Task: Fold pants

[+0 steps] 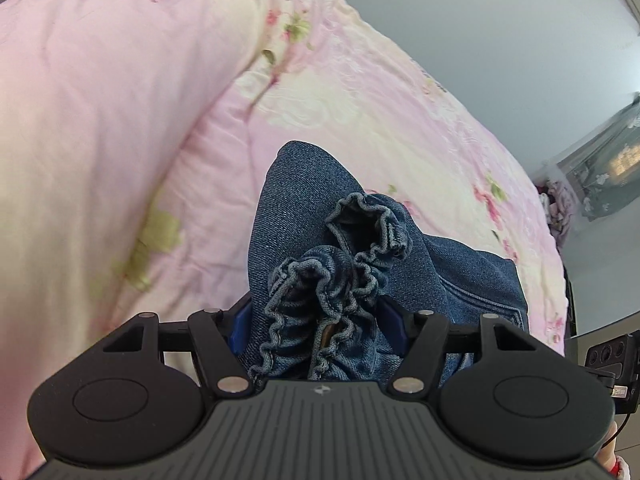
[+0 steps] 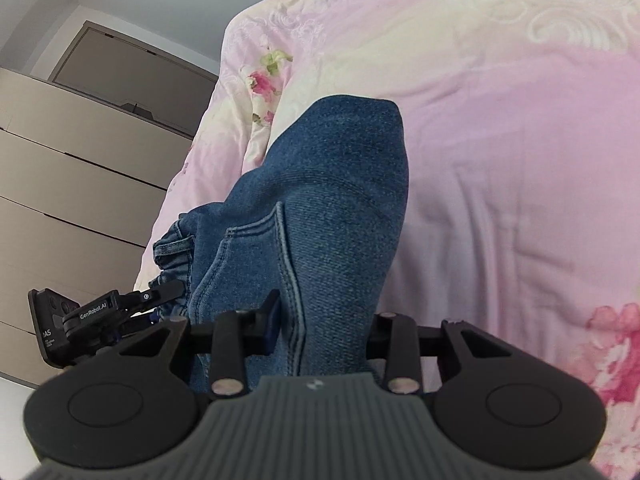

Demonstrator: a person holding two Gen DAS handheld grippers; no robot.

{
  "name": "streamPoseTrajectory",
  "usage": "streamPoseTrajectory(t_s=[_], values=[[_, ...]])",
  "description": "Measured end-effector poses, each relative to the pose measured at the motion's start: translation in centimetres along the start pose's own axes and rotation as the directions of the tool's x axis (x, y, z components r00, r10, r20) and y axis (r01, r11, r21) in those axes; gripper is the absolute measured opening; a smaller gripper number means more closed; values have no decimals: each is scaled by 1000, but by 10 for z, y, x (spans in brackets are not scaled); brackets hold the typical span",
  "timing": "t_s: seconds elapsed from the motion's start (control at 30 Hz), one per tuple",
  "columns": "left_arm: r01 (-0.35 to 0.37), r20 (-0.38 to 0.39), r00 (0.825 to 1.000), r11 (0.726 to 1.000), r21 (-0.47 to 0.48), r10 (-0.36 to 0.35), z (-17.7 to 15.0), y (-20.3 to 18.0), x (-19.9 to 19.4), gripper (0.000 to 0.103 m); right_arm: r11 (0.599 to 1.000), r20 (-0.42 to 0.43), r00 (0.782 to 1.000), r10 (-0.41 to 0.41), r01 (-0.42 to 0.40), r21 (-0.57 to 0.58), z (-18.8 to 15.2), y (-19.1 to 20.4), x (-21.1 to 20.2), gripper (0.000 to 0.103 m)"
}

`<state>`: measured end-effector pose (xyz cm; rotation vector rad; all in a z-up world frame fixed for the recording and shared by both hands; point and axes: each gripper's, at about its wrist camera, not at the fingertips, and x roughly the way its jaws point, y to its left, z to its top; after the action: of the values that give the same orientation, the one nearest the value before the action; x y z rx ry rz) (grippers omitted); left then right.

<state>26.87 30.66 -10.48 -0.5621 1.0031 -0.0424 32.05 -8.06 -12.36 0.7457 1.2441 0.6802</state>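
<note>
Blue denim pants (image 1: 288, 208) hang folded over a pink floral bedcover (image 1: 120, 128). In the left wrist view my left gripper (image 1: 316, 320) is shut on the bunched elastic leg cuffs (image 1: 320, 280), its blue pads (image 1: 242, 324) pressing the gathered cloth from both sides. In the right wrist view my right gripper (image 2: 320, 332) is shut on another part of the pants (image 2: 340, 184), at a stitched pocket seam (image 2: 288, 264). The left gripper (image 2: 160, 296) shows at the left there, gripping cloth close beside the right one. The pants' lower part is hidden behind both grippers.
The bedcover (image 2: 500, 120) fills most of both views, with a puffy fold (image 1: 80, 80) at the left. A beige chest of drawers (image 2: 72, 184) stands beside the bed. Grey floor (image 1: 480, 40) and a dark cabinet (image 1: 600, 168) lie beyond the bed's edge.
</note>
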Motion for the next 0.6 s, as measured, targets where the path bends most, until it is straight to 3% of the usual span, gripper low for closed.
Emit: streamPoseTrajectory(t_s=[0.2, 0.37, 0.5, 0.6], values=[[-28, -26, 999, 999, -24, 27, 14, 37, 24, 73, 1000, -46, 999, -2, 3, 14, 13, 0, 51, 32], [-53, -57, 997, 998, -19, 52, 12, 57, 57, 74, 998, -77, 995, -62, 61, -18, 20, -9, 76, 32], [-95, -66, 993, 995, 21, 96, 11, 57, 71, 80, 984, -89, 982, -164, 158, -77, 24, -6, 87, 34], [-114, -62, 991, 992, 53, 117, 7, 54, 75, 86, 966, -86, 969, -233, 220, -136, 23, -4, 94, 43]])
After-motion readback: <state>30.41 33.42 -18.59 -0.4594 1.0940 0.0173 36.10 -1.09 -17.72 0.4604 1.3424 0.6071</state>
